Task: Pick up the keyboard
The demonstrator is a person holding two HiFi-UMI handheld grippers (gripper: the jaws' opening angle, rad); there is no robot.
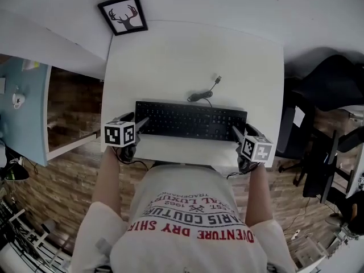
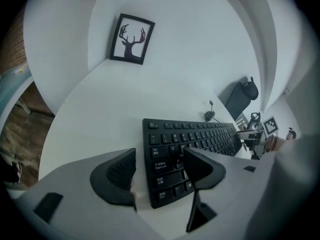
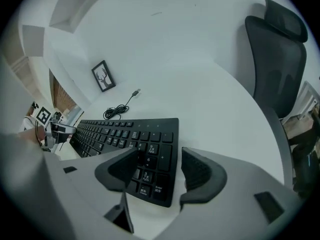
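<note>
In the head view a black keyboard (image 1: 190,121) lies flat across the near part of a white surface (image 1: 193,50), its long side facing the person. Its cable (image 1: 200,96) curls behind it and ends in a loose plug on the bare top. The left tongs (image 1: 140,122) sit at the keyboard's left end and the right tongs (image 1: 238,133) at its right end, each angled down toward it. A framed deer picture (image 1: 123,14) stands at the far left corner, and a dark office chair (image 1: 330,84) is off to the right of the surface. In the left gripper view the left tongs (image 2: 160,169) are released, jaws wide apart, with the keyboard's left end between them. One jaw is outside the short edge over the bare surface and the other is above the keys, and neither pad presses on it. In the right gripper view the right tongs (image 3: 157,169) are likewise spread wide around the number-pad end. The inner jaw is over the keys, the outer one beyond the edge, and the keyboard rests on the surface ungripped.
</note>
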